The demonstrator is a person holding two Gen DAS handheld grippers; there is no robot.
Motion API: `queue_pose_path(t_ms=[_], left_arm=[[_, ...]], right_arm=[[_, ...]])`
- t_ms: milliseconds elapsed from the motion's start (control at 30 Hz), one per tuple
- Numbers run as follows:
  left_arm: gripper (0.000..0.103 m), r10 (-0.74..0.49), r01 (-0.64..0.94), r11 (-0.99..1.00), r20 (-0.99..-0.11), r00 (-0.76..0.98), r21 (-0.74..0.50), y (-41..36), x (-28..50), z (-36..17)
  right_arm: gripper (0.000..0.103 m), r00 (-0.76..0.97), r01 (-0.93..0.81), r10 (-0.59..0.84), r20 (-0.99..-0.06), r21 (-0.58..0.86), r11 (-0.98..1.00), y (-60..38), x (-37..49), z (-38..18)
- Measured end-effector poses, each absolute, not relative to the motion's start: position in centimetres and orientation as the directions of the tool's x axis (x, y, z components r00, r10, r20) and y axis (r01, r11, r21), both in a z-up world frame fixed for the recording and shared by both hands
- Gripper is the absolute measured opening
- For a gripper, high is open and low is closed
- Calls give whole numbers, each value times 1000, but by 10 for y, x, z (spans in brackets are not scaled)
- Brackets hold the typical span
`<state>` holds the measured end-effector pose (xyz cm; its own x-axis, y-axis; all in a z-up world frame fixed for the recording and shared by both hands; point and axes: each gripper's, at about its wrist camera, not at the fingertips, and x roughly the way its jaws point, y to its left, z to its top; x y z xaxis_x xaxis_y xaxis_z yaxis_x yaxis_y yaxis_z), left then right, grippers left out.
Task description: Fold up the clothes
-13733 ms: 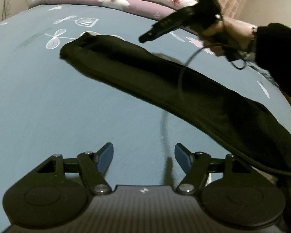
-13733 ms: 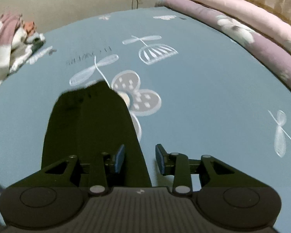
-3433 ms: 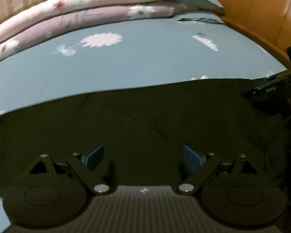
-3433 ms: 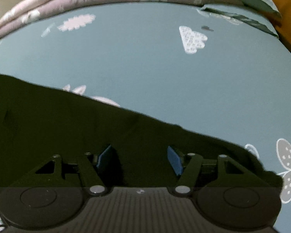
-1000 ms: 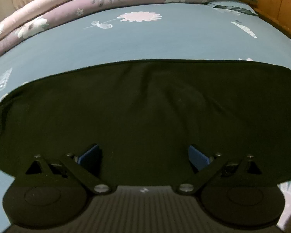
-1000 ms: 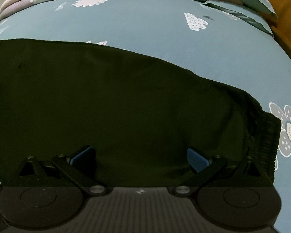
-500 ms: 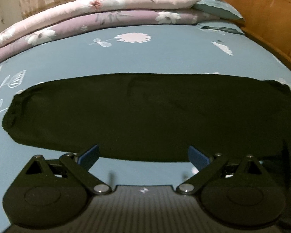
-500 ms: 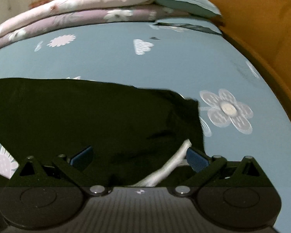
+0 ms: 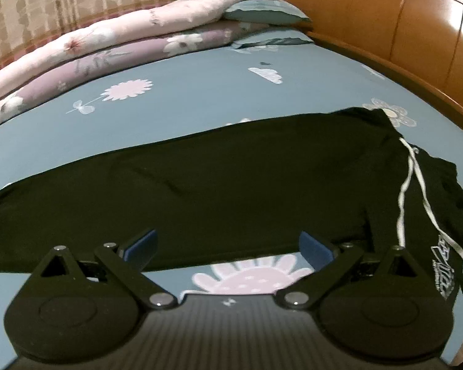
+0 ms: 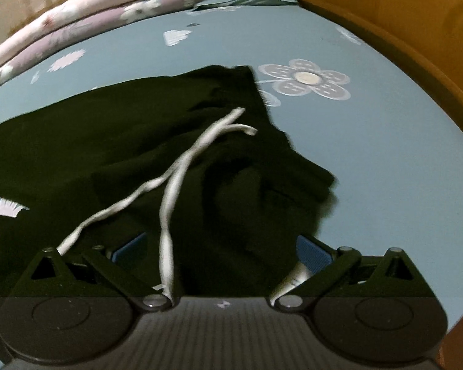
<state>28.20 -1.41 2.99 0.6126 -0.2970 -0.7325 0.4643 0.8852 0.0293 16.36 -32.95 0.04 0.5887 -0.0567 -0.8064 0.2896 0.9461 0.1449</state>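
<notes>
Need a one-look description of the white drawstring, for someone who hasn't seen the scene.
On the blue flower-print bedsheet lies a long black garment. At its waistband end, nearest the wooden bed frame, two thin white cords trail over the fabric: the only white strands on the black cloth.

We're in a bedroom at home, looking across a bed spread with a blue-grey sheet (image 9: 200, 71) printed with flowers and small clouds. Along its far edge we see folded floral quilts (image 9: 114, 46), pink on top of mauve, stacked with a teal pillow (image 9: 262, 12) tucked at their end. A polished wooden headboard (image 9: 401, 15) curves round on the right, a patterned curtain (image 9: 61, 3) hangs behind the bedding, and black trousers (image 9: 231, 178) with a white drawstring (image 10: 176, 178) lie on the sheet.
</notes>
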Motion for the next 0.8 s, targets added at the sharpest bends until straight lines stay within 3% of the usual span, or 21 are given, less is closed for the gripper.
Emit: queue_pose_path(t_ms=[33, 67, 133, 167, 467, 533, 567, 800], left_arm=[[98, -297, 469, 883, -734, 611, 34, -20, 279, 30], [98, -296, 472, 881, -734, 611, 39, -26, 277, 31], [98, -293, 476, 878, -735, 612, 47, -36, 271, 34], [98, -290, 476, 878, -734, 613, 51, -42, 269, 35], [98, -233, 439, 894, -746, 624, 88, -83, 246, 43], [98, -211, 428, 899, -757, 618, 98, -92, 241, 44], [98, -206, 427, 899, -761, 615, 101, -95, 239, 44], [98, -159, 388, 914, -773, 614, 119, -103, 234, 43]], right_arm=[[103, 601, 307, -49, -798, 174, 936, -338, 158, -1], [96, 613, 324, -42, -789, 202, 924, -346, 152, -3], [67, 635, 358, -24, -772, 267, 895, -364, 142, -9], [64, 644, 377, -9, -765, 307, 874, -374, 138, -13], [63, 705, 368, 96, -702, 478, 797, -427, 147, -47], [38, 716, 339, 137, -685, 512, 789, -432, 154, -53], [18, 717, 316, 161, -679, 521, 793, -431, 158, -53], [14, 702, 286, 98, -705, 405, 868, -441, 155, -38]])
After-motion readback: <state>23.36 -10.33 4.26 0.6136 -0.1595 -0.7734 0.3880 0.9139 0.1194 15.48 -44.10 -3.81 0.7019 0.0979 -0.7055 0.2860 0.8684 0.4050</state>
